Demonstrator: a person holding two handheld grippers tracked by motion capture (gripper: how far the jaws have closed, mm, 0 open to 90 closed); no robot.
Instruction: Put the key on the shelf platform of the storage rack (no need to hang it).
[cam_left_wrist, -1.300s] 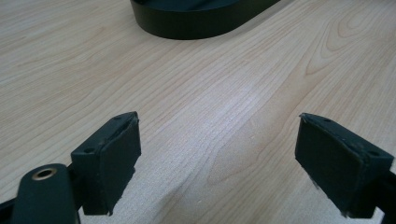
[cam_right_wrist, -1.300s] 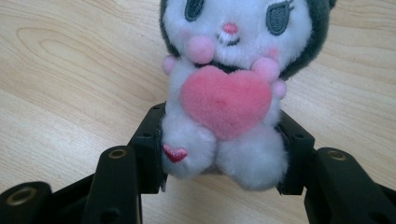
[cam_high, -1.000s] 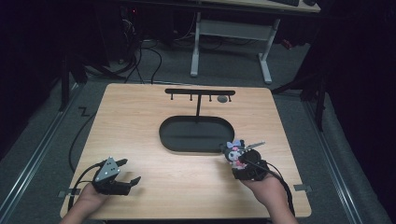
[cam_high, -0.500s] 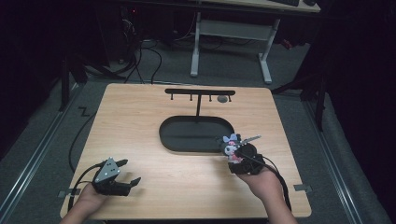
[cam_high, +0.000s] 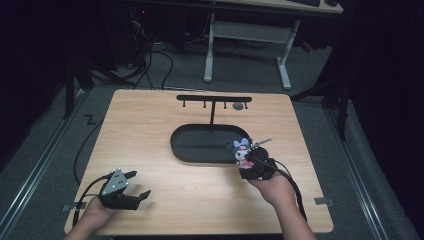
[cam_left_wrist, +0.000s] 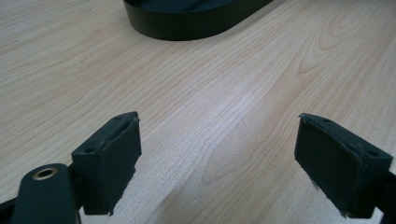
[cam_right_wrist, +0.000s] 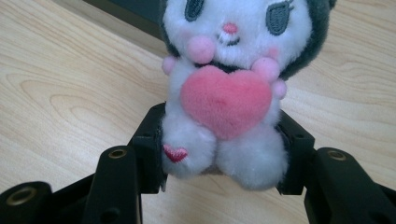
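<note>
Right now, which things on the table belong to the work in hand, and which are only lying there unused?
In use:
- plush toy, clamped in the right tool
- black oval tray, just beside the toy

Unused:
- left tool, open over bare wood
- black T-shaped hook rack, with one small dark thing hanging

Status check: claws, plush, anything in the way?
Right claw shut on plush toy, near the black tray. Left claw open, nothing between. Hook stand behind the tray; no obstruction seen.
</note>
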